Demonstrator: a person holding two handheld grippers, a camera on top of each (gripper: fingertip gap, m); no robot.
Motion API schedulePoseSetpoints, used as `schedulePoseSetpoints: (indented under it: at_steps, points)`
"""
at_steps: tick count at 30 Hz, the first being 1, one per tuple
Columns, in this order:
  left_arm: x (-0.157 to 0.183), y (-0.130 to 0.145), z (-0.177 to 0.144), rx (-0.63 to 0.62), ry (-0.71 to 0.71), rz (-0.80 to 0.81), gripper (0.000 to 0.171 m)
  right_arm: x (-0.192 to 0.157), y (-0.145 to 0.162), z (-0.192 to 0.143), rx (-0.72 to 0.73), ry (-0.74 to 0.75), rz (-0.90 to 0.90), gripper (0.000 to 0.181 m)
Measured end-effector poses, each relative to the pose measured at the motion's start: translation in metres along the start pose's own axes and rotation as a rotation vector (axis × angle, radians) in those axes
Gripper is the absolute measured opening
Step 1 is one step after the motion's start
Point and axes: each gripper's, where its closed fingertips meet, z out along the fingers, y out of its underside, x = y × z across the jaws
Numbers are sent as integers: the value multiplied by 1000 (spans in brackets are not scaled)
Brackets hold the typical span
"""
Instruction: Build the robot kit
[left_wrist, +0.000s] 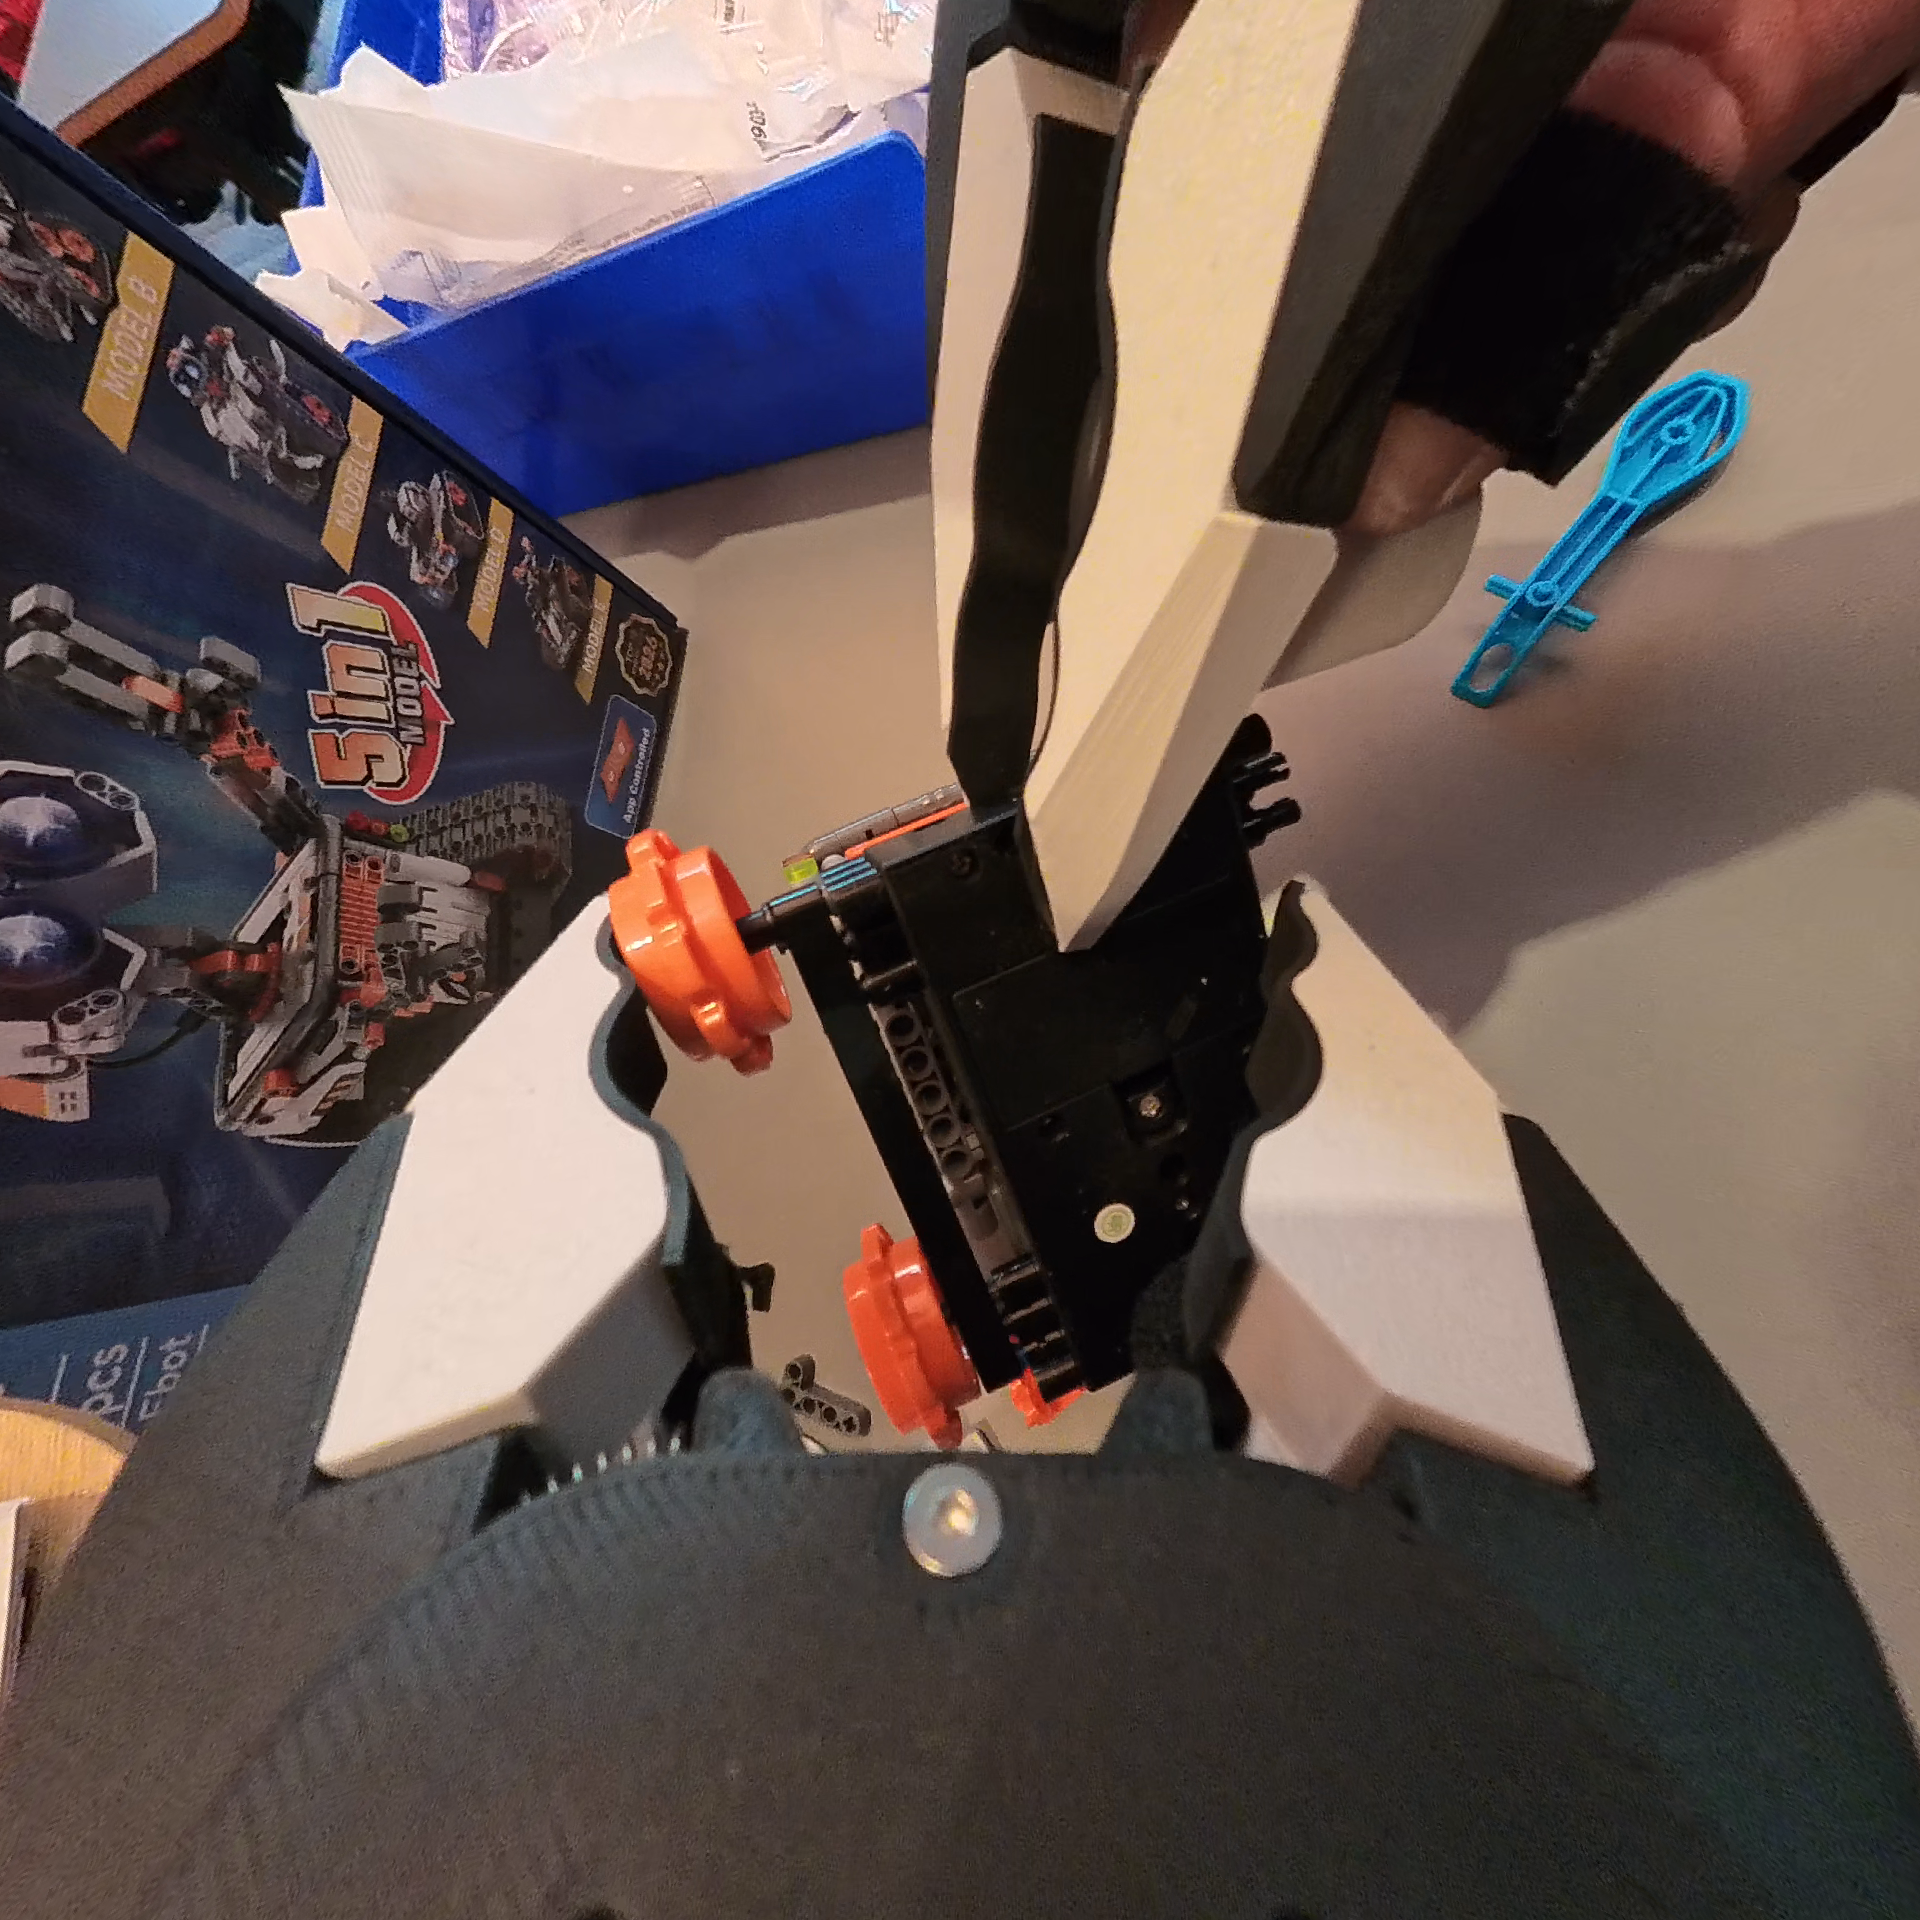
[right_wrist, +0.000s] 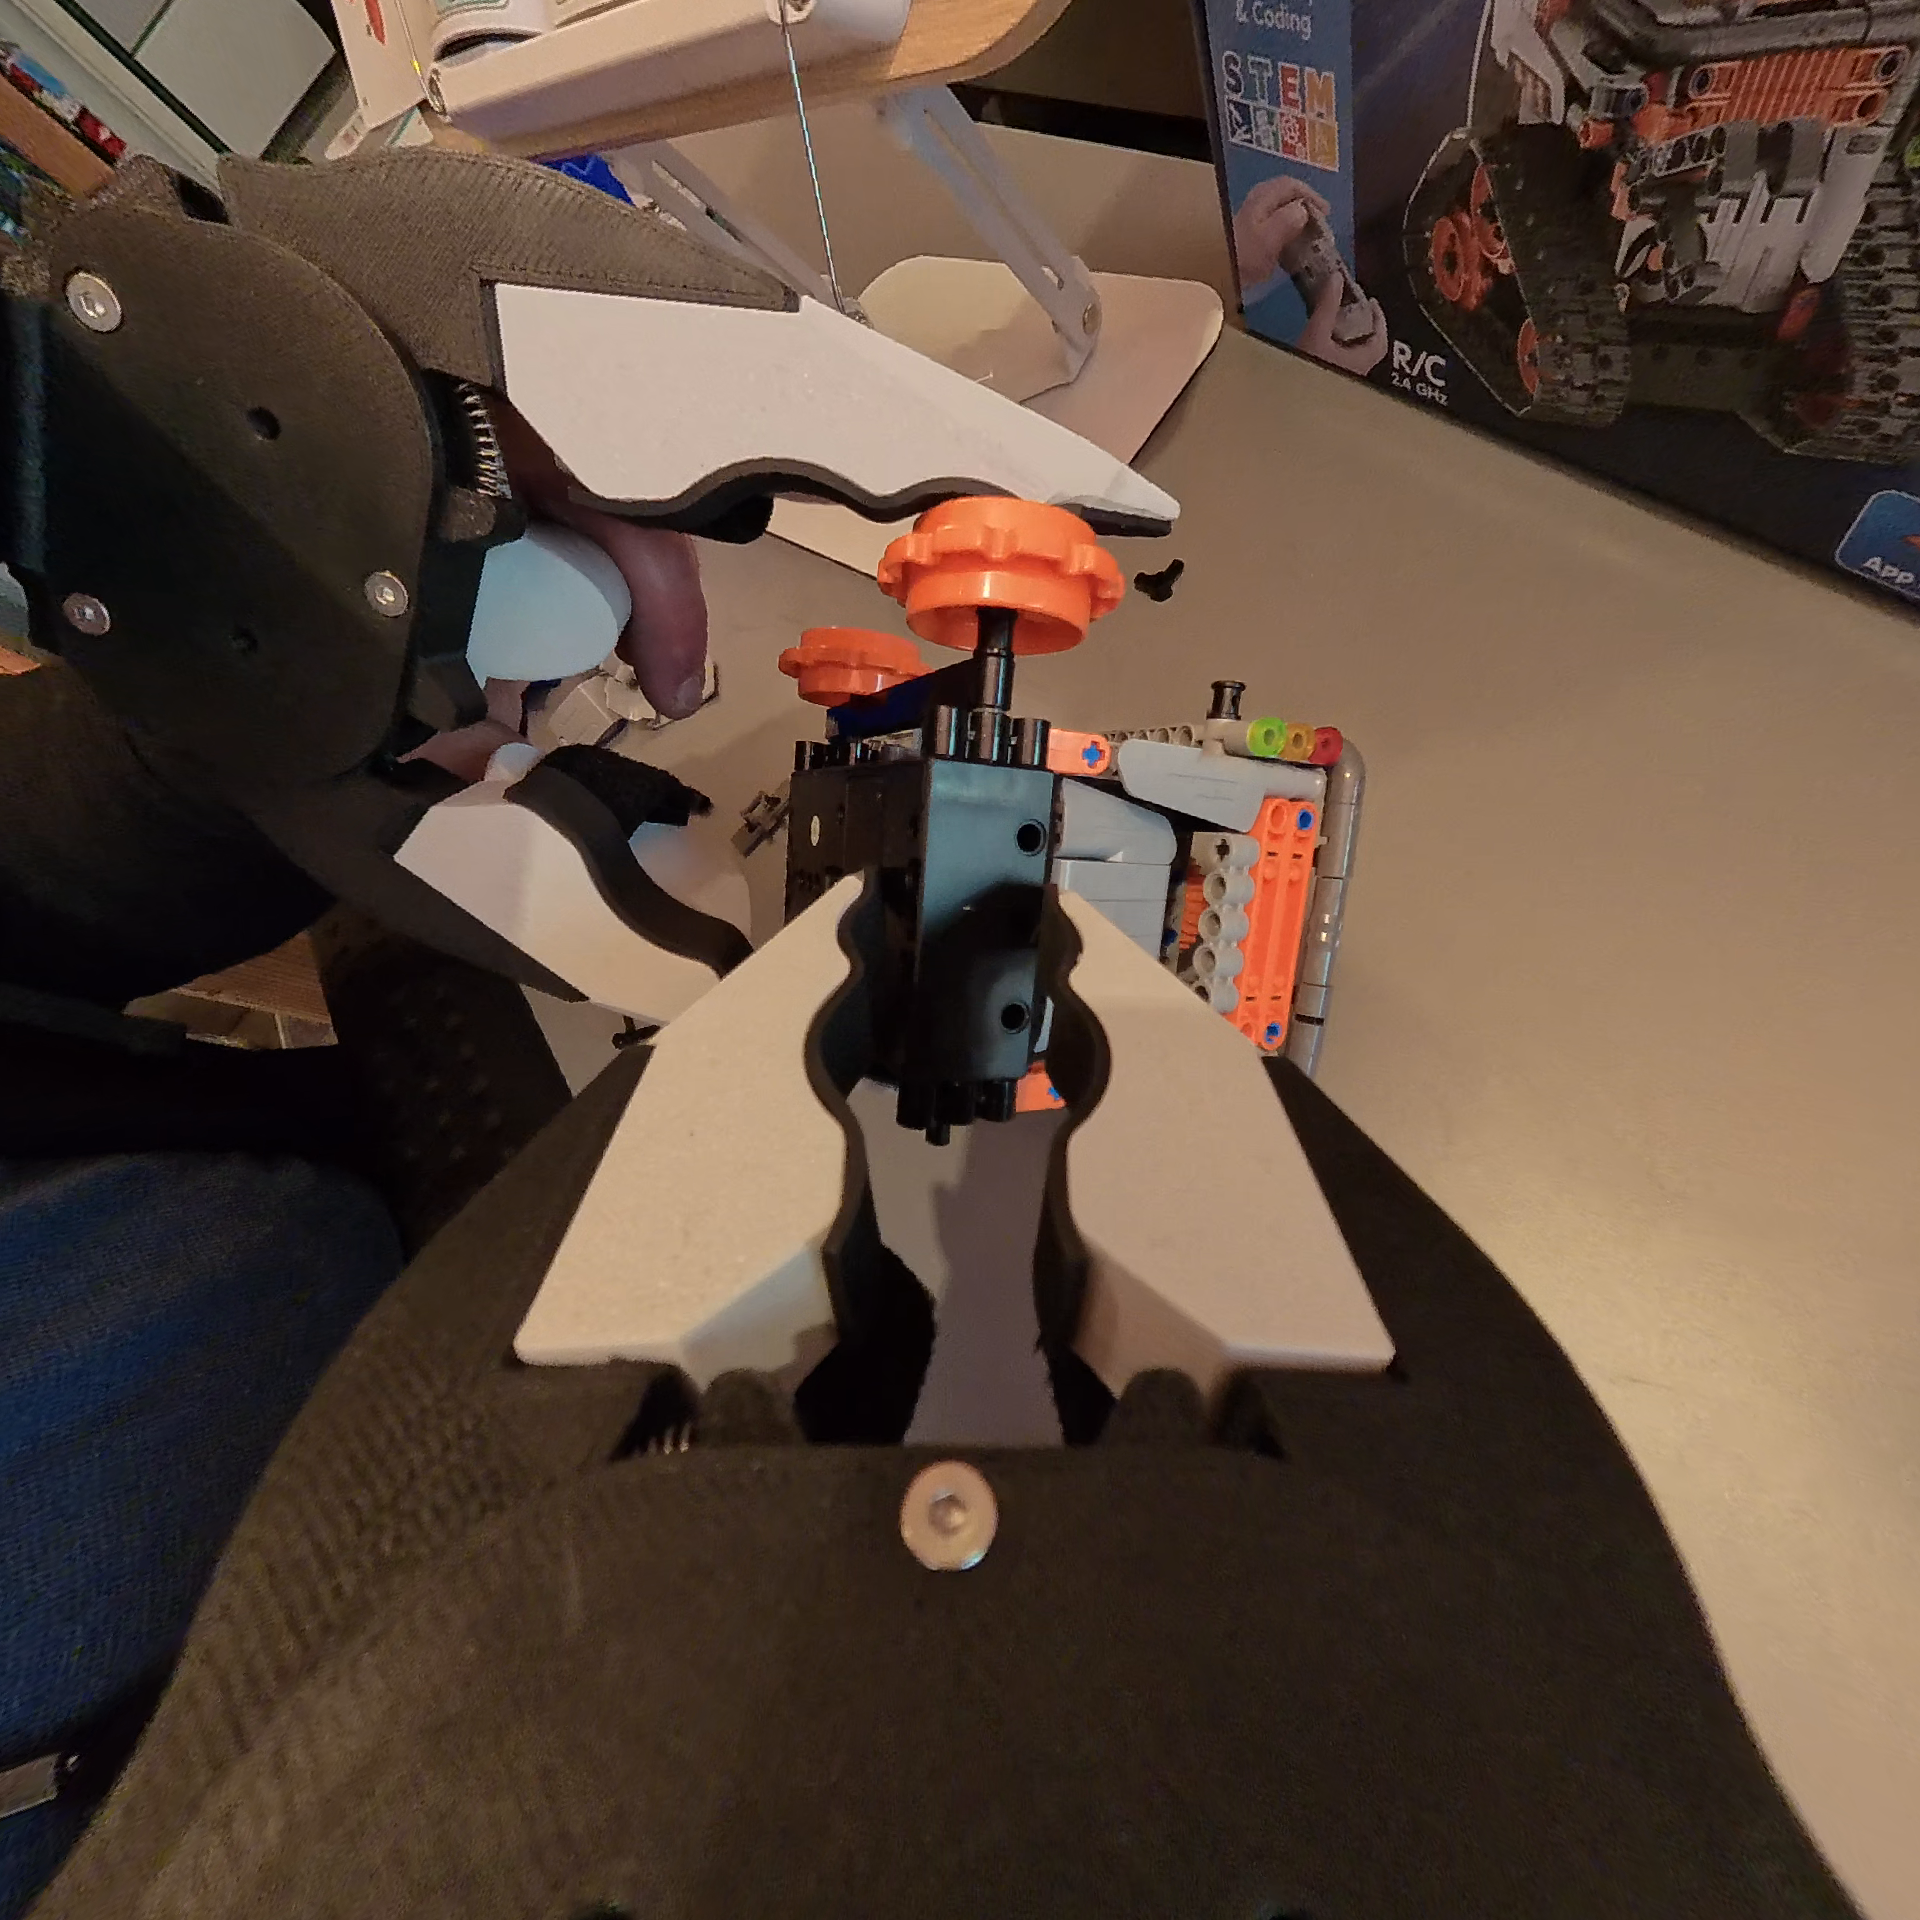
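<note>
Here, right tongs (right_wrist: 961, 914) clamped on black brick model (right_wrist: 966, 883), left tongs (left_wrist: 951, 935) wide around it, underside hidden.

Two round orange plastic wheel hubs (left_wrist: 694, 948) (left_wrist: 902, 1335) are counted on one black brick-built model (left_wrist: 1049, 1081); one printed dark-blue cardboard box (left_wrist: 260, 727), one blue plastic bin (left_wrist: 665, 343), and one flat turquoise plastic tool (left_wrist: 1590, 540) are seen.

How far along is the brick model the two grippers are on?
Done: a black block carries an upper orange wheel and a lower orange wheel, with a grey-and-orange section attached. In hand: the right gripper is shut on the black block, and the left gripper is open around the model. Loose on the table: a blue tool and a small grey piece. What is left cannot be told.
</note>
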Motion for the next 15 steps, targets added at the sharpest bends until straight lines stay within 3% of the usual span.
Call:
schedulePoseSetpoints:
  at_steps: [3,9,15]
  points:
    - [1,1,-2,-14,-7,13,116,-2,1,-1,3,8,-11,26]
    - [5,-4,-5,97,-19,-48,114,-1,5,-6,-34,133,-139,26]
    - [16,8,-18,153,33,-155,94,-6,18,-3,-123,191,-310,23]
